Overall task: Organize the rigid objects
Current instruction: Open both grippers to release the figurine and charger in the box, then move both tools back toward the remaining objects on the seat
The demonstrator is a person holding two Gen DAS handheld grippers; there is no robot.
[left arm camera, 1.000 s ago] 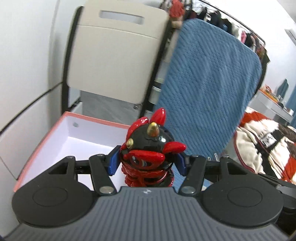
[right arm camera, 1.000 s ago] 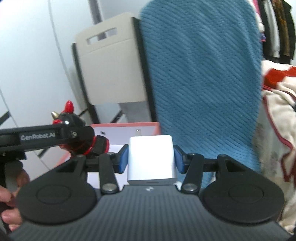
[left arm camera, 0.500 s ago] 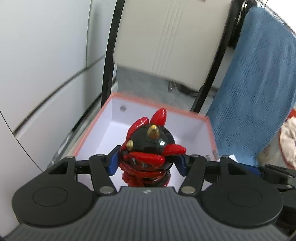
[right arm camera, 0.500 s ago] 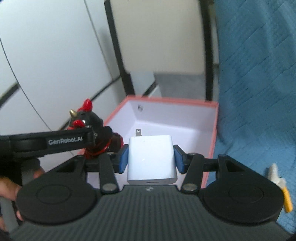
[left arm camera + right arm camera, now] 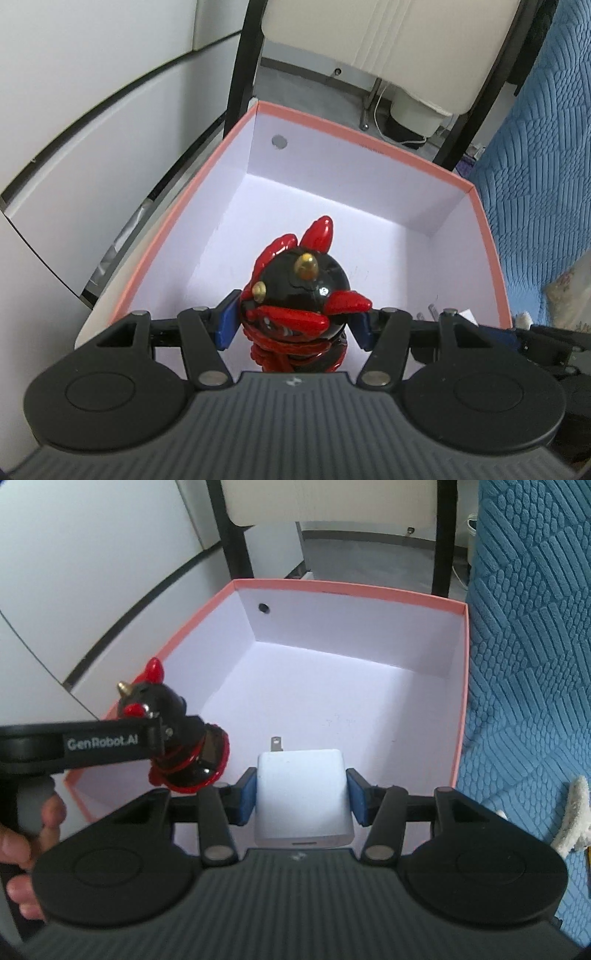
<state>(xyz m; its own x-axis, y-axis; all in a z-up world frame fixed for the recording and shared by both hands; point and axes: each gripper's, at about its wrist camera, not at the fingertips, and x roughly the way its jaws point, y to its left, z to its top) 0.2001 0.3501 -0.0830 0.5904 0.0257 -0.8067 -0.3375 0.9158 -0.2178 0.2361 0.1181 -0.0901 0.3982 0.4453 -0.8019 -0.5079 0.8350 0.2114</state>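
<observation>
Left gripper [image 5: 293, 323] clamps your red-black figurine [image 5: 301, 299] over the pink box [image 5: 369, 138]; right gripper [image 5: 301, 799] grips white charger [image 5: 303, 797] just beside; risk: grippers collide w/ each other, or figurine topples if dropped high.

Home: blue bedspread [image 5: 528, 635], folding chair [image 5: 369, 48].

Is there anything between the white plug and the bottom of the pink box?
No. In the right wrist view, the white plug hangs over the pink box, and the white floor below looks bare.
</observation>
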